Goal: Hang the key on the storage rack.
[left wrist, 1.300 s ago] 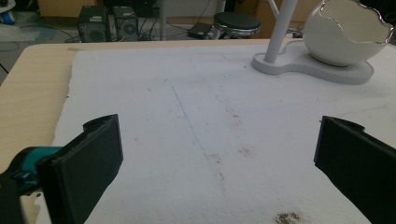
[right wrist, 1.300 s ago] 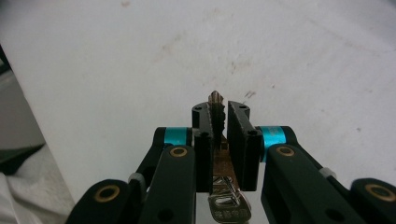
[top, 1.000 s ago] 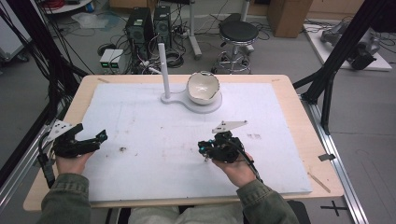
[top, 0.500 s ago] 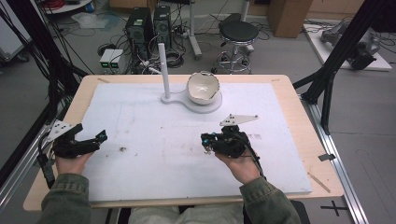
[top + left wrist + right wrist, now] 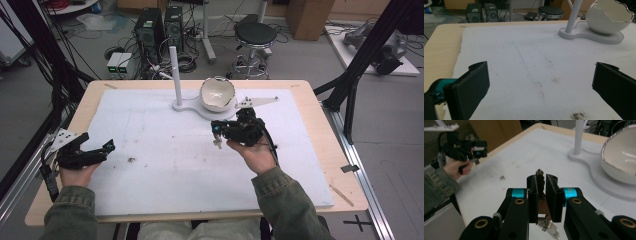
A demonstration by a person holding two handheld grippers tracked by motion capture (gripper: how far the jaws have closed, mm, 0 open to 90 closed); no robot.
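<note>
Beside the bowl [image 5: 217,93], above the mat [image 5: 160,165]:
- Clenching keys [image 5: 547,226] in the right gripper [image 5: 541,178]; pinching one key blade upright between the pads and letting the rest of the bunch dangle under the jaws.
- Hovering the keys clear of the mat, near the stand [image 5: 187,106], touching neither the bowl nor the post [image 5: 174,75].
- Resting the left gripper [image 5: 97,142] at the mat's near left edge, well apart from the stand; spreading its jaws wide and grasping nothing.

Progress, by judgement:
- Counting the pick-up as done, going by the firm grip and the keys off the mat.
- Counting the delivery as not yet done, seeing nothing in the visible part of the bowl and nothing hanging on the post.
- Leaving open whether the bowl or the post is the target.
- Expecting a short carry and a release as the remaining steps.
</note>
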